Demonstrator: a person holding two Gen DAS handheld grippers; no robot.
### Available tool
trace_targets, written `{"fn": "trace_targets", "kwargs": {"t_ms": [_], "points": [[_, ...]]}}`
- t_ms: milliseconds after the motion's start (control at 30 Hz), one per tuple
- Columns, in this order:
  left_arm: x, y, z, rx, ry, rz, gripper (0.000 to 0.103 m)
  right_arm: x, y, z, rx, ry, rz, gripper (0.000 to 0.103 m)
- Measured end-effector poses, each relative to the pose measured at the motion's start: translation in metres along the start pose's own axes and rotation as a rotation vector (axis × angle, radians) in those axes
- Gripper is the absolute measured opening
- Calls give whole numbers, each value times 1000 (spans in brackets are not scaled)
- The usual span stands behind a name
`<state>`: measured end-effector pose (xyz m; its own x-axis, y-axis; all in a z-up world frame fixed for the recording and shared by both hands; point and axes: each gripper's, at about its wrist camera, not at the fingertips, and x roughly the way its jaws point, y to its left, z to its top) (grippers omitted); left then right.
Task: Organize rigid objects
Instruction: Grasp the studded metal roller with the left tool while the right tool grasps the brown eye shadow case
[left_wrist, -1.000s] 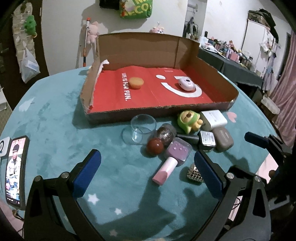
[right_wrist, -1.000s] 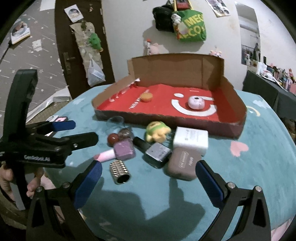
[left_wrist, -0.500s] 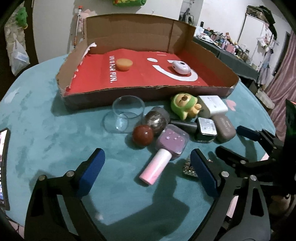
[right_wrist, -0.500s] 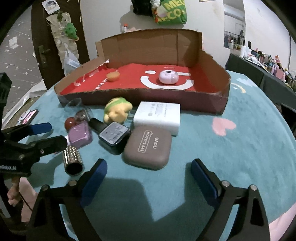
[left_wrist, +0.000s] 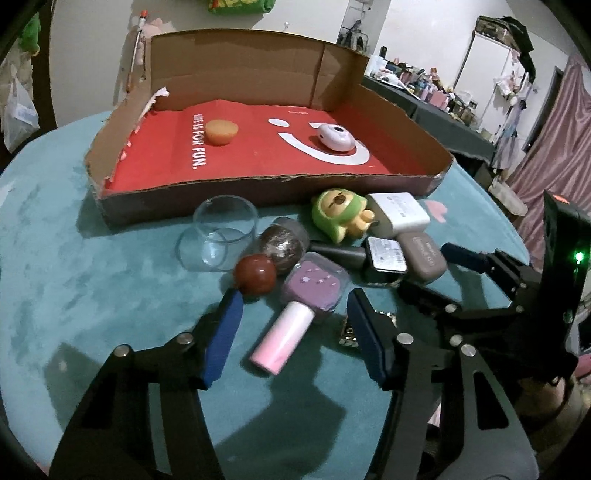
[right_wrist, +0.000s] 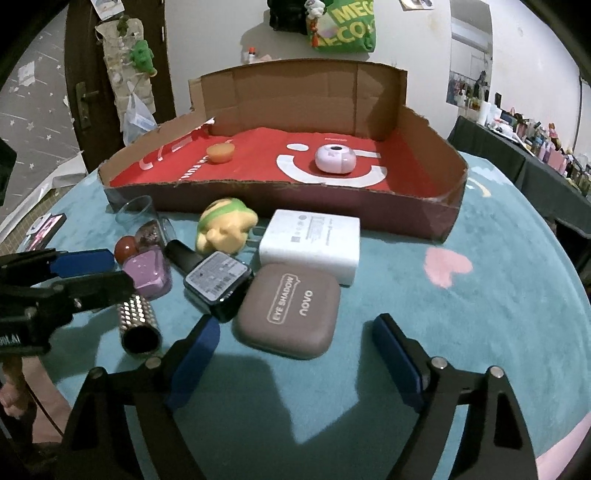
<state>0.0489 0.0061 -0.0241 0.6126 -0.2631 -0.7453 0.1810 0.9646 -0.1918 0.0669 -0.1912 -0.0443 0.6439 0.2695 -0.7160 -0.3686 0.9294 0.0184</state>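
Note:
A purple nail-polish bottle with a pink cap (left_wrist: 295, 310) lies on the teal cloth between the blue pads of my left gripper (left_wrist: 293, 297). Its jaws are closing, with a gap still on both sides of the bottle. In the right wrist view my right gripper (right_wrist: 295, 321) straddles the near end of a brown eye-shadow case (right_wrist: 291, 302). Those jaws are closing too, and the pads stand clear of the case. A red-lined cardboard box (left_wrist: 236, 192) behind the cluster holds an orange cake-shaped piece (left_wrist: 221, 131) and a pink round device (left_wrist: 334, 137).
The cluster also holds a clear glass (left_wrist: 221, 232), a red ball (left_wrist: 255, 274), a glitter bottle (left_wrist: 282, 243), a green-hooded toy (left_wrist: 338, 214), a white charger (right_wrist: 312, 238), a dark bottle (right_wrist: 216, 278) and a studded silver tube (right_wrist: 138, 323). A phone (right_wrist: 44, 230) lies at the left.
Both grippers have dipped and come closer to the cluster. Both pairs of jaws have narrowed, the left far more, and now flank the purple bottle and the eye-shadow case.

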Motion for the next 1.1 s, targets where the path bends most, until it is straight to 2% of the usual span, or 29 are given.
{"fn": "trace_targets", "kwargs": {"t_ms": [67,167,367,600,733,1000,1100], "points": [[-1,3,-2,6,-2,16,55,-1,-4,0,10,-1,-6,83],[0,6,-3,-11,4,-28,47,-2,-9,-1,30,-2,-4,83],[-10,-8,-7,31,-15,-17,47,-3,-12,-2,29,-5,-6,83],[-15,-36,-18,97,-3,-84,47,-2,-11,-2,29,-5,-3,83],[4,-32,-21,74,45,-91,47,-3,-9,-2,25,-6,-3,83],[7,-32,-19,77,32,-91,47,0,-7,1,22,-16,-9,80],[6,-34,-19,81,29,-88,38,0,-6,1,22,-23,0,73]]}}
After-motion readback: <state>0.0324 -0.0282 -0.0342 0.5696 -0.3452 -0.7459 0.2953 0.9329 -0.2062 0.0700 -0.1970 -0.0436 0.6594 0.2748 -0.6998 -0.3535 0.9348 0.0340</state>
